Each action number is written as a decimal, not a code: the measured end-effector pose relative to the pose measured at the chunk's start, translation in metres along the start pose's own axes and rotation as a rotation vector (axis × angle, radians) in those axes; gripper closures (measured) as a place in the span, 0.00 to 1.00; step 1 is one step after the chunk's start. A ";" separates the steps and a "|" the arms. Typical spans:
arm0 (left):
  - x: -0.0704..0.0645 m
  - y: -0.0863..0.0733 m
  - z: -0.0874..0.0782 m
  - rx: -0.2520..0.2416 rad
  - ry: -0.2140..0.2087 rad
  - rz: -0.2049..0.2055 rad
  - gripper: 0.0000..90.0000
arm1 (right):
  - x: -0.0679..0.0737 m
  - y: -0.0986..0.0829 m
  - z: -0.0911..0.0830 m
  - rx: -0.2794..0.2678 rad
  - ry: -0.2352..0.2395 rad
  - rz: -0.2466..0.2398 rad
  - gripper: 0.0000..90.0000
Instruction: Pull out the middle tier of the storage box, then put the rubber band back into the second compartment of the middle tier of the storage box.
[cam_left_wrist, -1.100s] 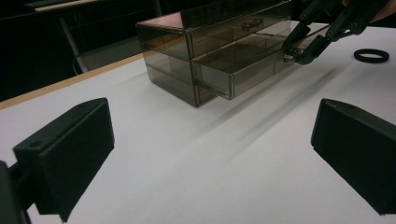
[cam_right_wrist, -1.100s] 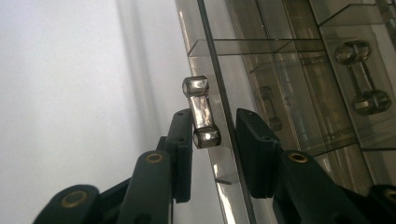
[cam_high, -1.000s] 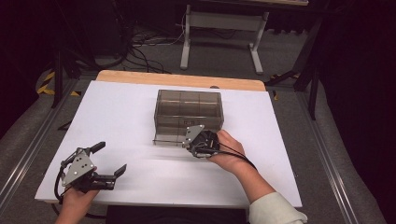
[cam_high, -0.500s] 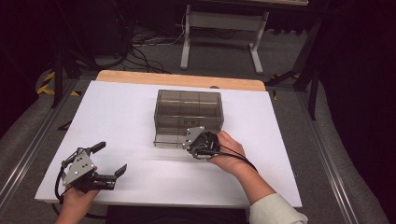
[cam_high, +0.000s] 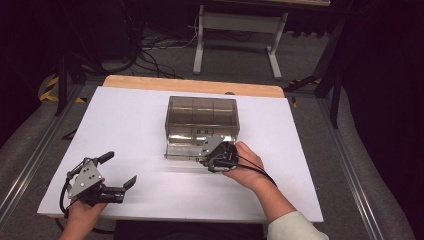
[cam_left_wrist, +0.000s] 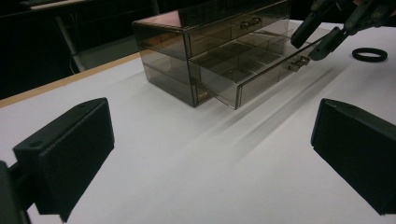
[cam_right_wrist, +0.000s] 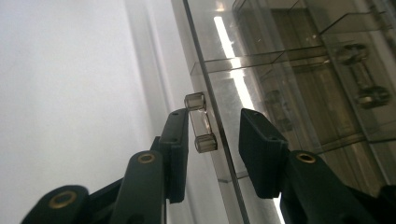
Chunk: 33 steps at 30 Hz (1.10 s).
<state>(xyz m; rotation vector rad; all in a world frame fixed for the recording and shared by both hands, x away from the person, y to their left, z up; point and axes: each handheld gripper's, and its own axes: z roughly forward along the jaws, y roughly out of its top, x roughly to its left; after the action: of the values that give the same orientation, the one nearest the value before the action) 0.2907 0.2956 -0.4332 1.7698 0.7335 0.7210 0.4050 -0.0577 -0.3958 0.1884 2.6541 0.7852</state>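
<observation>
While the left gripper (cam_high: 107, 181) is resting near the front left corner of the white table (cam_high: 125, 125), its jaws are standing wide apart and holding nothing. Toward the middle, the smoky clear drawer cabinet (cam_high: 201, 117) is sitting on the table, its bottom drawer (cam_left_wrist: 261, 70) pulled partly out toward the person. That plastic is looking stiff, light and slick, so the whole cabinet is likely to slide if the drawer is tugged hard, and thin walls like these could crack under a squeeze. Over at the drawer's right end, the right gripper (cam_right_wrist: 212, 140) is straddling the front panel and its small clear handle (cam_right_wrist: 201, 122), jaws partly open, the handle lying just beside the left jaw; whether they are touching I cannot tell. Gripping that handle seems the sensible hold. A black ring (cam_left_wrist: 369, 54) is lying on the table beyond.
</observation>
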 end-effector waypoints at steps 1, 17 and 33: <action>0.000 0.000 0.000 -0.002 0.001 -0.006 0.00 | 0.001 -0.001 -0.002 -0.014 -0.005 0.006 0.69; -0.001 -0.001 0.004 0.008 -0.006 -0.009 0.00 | 0.004 -0.016 -0.039 -0.183 -0.063 0.141 0.54; -0.001 0.000 0.003 0.002 -0.007 -0.006 0.00 | -0.002 -0.036 -0.066 -0.222 -0.100 0.218 0.50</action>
<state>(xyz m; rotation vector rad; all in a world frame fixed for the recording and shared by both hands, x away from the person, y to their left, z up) 0.2923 0.2934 -0.4340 1.7707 0.7351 0.7104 0.3804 -0.1214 -0.3635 0.4506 2.4573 1.1012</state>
